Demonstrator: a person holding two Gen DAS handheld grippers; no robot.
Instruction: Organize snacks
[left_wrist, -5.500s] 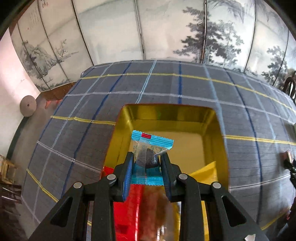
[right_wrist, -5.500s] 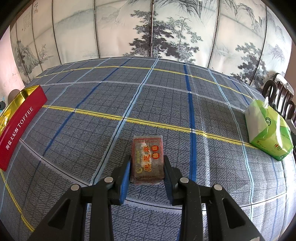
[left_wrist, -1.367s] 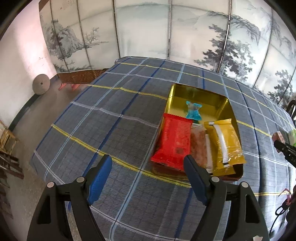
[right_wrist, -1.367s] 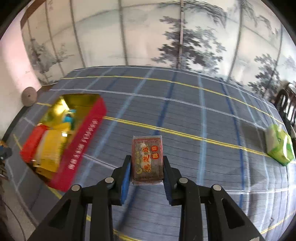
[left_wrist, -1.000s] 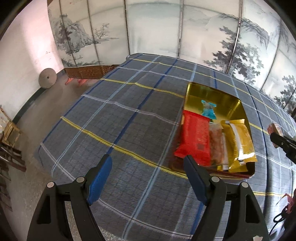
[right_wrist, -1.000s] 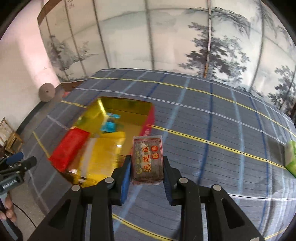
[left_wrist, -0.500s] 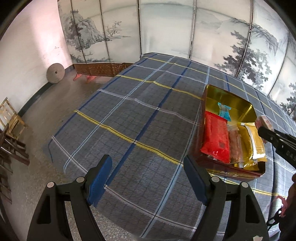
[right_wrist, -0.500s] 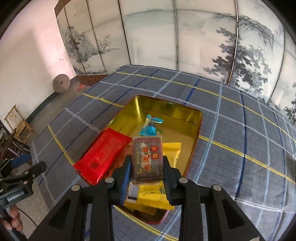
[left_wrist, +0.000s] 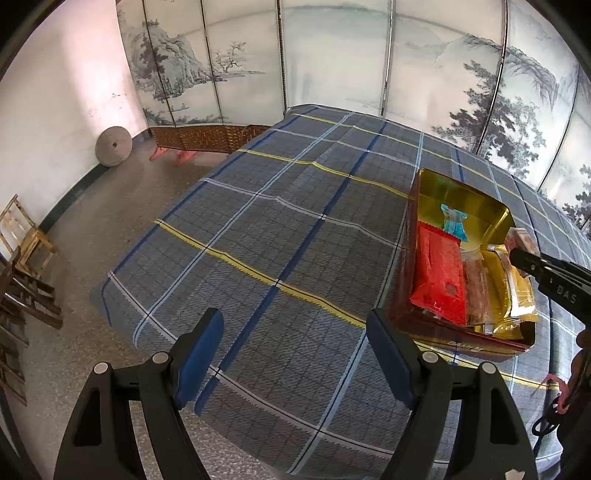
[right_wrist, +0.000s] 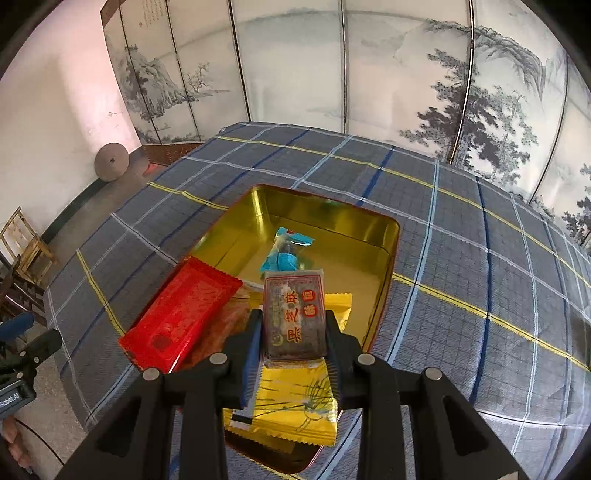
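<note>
1. My right gripper (right_wrist: 293, 338) is black with blue pads, and it holds a dark brown snack block (right_wrist: 294, 317) with red characters.
2. My left gripper (left_wrist: 295, 356) is the same black and blue.
3. The tin (right_wrist: 384, 273) is gold inside and red outside.
4. In it lie a red packet (right_wrist: 181, 317), a yellow packet (right_wrist: 291, 410) and a light blue candy wrapper (right_wrist: 286, 251).
5. The tablecloth (left_wrist: 280, 236) is grey-blue plaid with yellow, blue and white lines.

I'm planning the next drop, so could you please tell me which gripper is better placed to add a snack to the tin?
Right: the right gripper holds the dark snack over the tin; the left gripper is open, off to the side.
</note>
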